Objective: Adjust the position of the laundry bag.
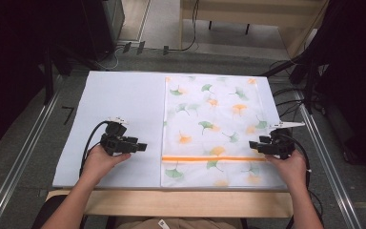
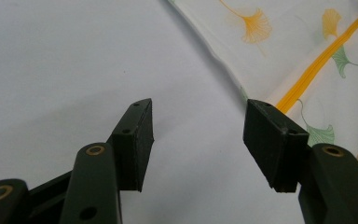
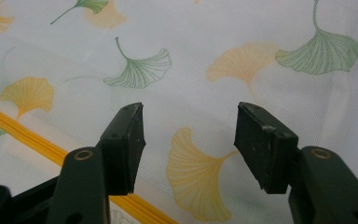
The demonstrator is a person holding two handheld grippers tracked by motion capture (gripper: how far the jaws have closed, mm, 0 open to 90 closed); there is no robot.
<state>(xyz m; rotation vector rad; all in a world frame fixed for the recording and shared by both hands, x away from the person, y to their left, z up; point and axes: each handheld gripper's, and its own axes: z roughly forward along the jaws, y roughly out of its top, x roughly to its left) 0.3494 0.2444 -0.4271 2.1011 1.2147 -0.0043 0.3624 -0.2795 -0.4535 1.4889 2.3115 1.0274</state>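
A white cloth bag [image 1: 214,129] printed with green and orange ginkgo leaves lies flat on the right half of a pale mat [image 1: 119,109]. An orange zipper [image 1: 209,158] runs across it near the front. My left gripper [image 1: 143,147] rests on the bare mat just left of the bag's edge, open, nothing between its jaws. In the left gripper view the bag's edge [image 2: 223,60] and zipper [image 2: 317,60] lie ahead of the open left gripper [image 2: 198,135]. My right gripper [image 1: 252,145] sits at the bag's right side, open; in its own view the right gripper [image 3: 189,144] hovers over the fabric [image 3: 200,70].
The mat covers a wooden table whose front edge [image 1: 171,200] shows near the person. Metal rails [image 1: 24,157] run along both sides. Cables [image 1: 290,95] and dark stands lie on the floor beyond the table.
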